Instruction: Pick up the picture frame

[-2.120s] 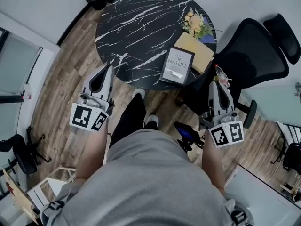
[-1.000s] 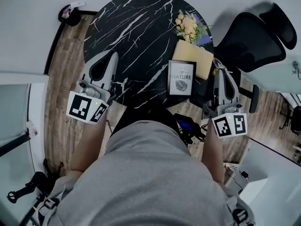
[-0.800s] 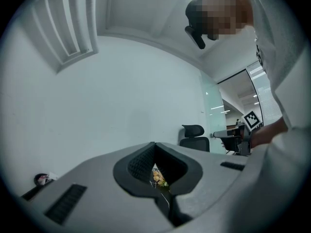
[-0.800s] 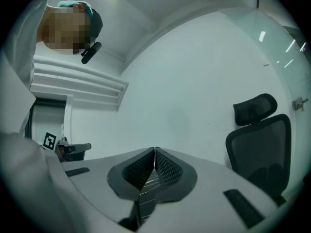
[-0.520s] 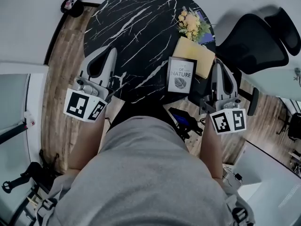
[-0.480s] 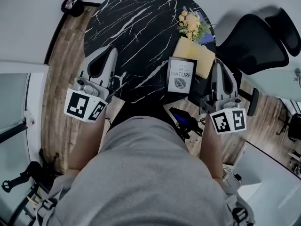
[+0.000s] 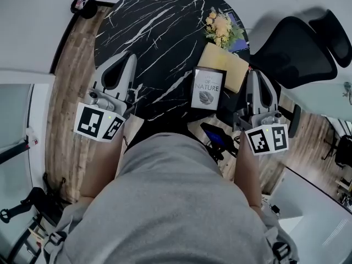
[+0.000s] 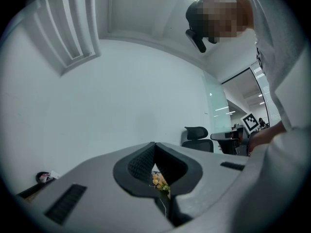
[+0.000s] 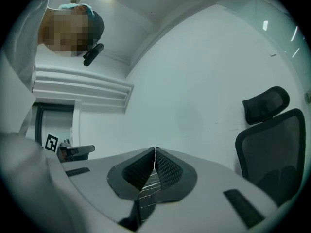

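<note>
Yellow pad (image 7: pixel 231 65) partly under picture frame (image 7: pixel 208 89), smallest print unreadable

Round black marble table (image 7: pixel 159 32) with a flower bunch (image 7: pixel 221 28) and yellow pad (image 7: pixel 230 71), black office chair (image 7: pixel 291 48) alongside

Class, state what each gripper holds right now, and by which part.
Nothing. The left gripper and right gripper are both shut and empty; the picture frame lies untouched on the table.
</note>
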A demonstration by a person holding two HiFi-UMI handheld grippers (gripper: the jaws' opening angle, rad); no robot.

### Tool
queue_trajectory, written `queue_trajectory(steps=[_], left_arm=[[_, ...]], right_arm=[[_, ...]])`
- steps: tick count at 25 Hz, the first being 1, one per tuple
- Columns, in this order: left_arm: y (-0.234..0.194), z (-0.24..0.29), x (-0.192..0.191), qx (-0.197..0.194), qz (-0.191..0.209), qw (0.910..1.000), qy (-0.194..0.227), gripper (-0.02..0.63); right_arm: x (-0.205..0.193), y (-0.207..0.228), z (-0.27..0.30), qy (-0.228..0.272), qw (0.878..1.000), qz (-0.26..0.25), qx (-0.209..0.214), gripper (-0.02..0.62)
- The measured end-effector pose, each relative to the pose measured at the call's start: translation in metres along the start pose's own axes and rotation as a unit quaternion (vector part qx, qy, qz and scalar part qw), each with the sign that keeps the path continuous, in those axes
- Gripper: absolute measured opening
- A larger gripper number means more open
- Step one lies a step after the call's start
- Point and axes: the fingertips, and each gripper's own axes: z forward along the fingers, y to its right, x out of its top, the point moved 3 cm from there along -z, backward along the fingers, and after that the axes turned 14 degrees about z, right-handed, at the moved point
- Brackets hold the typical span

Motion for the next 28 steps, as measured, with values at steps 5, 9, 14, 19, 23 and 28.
queue_trajectory(steps=[5,9,14,19,23,28], left_arm=[[0.008,0.01,-0.004,-0.004,-0.002,1.0,-0.001,0.006],[0.013,0.018,-0.008,-0.017,-0.001,0.9998,-0.007,0.006],[0.015,0.027,-0.011,-0.019,-0.008,0.9997,-0.012,0.006],[0.013,0.033,-0.018,-0.016,-0.015,0.9996,-0.017,0.006],[0.011,0.038,-0.023,-0.014,-0.016,0.9995,-0.023,0.006],[0.016,0.038,-0.033,-0.015,-0.023,0.9988,-0.04,0.006]], right_arm=[[-0.003,0.008,0.002,-0.01,1.0,0.001,0.004,0.026],[-0.008,0.011,0.006,-0.027,0.999,-0.008,0.014,0.026],[0.004,0.032,0.017,-0.016,1.0,-0.008,-0.003,0.026],[0.007,0.04,0.025,-0.018,1.0,-0.013,-0.002,0.026],[-0.002,0.048,0.028,-0.027,1.0,-0.001,-0.008,0.026],[-0.014,0.056,0.029,-0.039,0.999,-0.007,-0.02,0.026]])
